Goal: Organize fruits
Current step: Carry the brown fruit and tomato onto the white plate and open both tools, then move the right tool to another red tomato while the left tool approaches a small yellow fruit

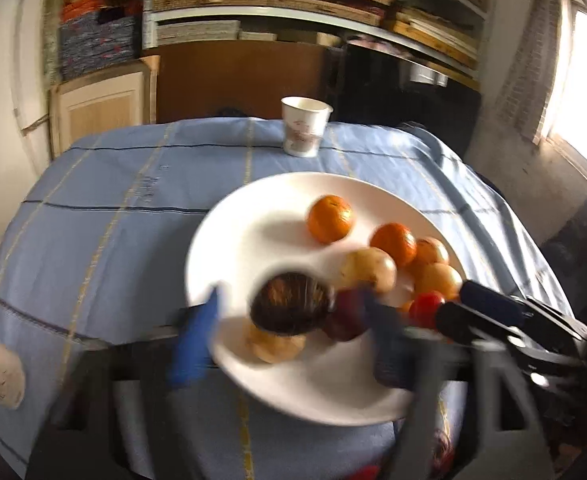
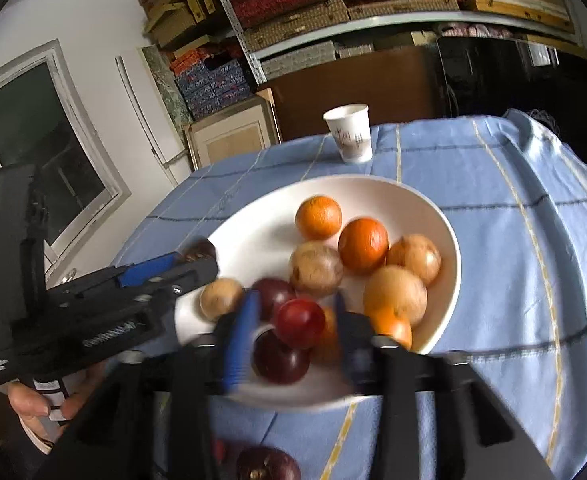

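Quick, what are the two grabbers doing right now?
Left gripper: cannot tell; a dark fruit sits between its blurred fingers.
Right gripper: open, fingers either side of a red fruit in the bowl.

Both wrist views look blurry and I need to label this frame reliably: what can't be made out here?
- Left wrist view: motion blur smears the left gripper and the dark fruit between its fingers; contact unclear.
- Right wrist view: the right gripper is blurred around the red fruit; grip unclear.
- Right wrist view: the dark fruit at the bottom is cut off by the edge.
- The paper cup: its print is too small.
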### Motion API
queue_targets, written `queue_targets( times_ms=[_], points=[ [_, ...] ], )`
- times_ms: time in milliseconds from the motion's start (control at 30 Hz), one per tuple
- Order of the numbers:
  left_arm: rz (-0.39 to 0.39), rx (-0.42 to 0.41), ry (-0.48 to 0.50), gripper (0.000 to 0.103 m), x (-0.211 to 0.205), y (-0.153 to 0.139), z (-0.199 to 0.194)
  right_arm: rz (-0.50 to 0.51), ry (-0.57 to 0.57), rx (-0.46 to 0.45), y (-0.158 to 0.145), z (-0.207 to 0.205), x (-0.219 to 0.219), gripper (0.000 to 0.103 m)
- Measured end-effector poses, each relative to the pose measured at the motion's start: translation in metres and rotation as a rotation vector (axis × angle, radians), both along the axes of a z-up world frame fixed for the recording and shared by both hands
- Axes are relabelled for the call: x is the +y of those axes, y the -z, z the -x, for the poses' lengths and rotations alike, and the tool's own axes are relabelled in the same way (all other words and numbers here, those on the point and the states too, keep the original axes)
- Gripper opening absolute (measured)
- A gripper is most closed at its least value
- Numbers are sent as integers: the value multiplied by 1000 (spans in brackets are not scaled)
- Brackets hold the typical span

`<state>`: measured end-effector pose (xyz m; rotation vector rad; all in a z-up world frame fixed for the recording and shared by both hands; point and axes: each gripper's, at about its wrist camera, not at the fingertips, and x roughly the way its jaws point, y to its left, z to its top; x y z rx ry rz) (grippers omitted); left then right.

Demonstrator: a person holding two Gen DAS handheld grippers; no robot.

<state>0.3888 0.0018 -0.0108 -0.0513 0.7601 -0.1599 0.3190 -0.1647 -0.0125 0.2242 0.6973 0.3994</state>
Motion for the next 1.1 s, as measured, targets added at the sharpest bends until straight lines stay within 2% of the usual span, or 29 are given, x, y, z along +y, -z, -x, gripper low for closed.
queue_targets(
  times_ms=[33, 133, 300, 400, 533, 633, 767, 1000, 1100],
  points=[
    [-2, -41, -19, 92, 3, -6, 7, 1, -3, -8, -3, 2, -2, 52],
    [-39, -79, -27, 92, 8, -20, 22, -2, 2, -36, -15, 14, -16, 52],
    [-2, -95, -60, 97, 25, -21, 62, 15, 38, -50, -15, 35, -40, 52],
    [1, -55, -99, 98, 34, 0, 84, 59, 57, -18, 0, 46, -45, 54],
    [-8, 47, -123, 98, 41, 26, 98, 62, 49, 43, 16, 54, -44, 58],
    [7, 37, -142, 98, 48, 25, 104, 96, 46, 17, 14, 60, -38, 63],
    [15, 40, -156, 98, 51, 26, 106, 129, 42, -7, 13, 68, -33, 64],
    [-10, 48, -162, 98, 47, 29, 105, 128, 42, 1, 13, 74, -34, 66],
    [-12, 53, -162, 98, 47, 30, 105, 127, 46, 4, 13, 74, -35, 71]
  ],
)
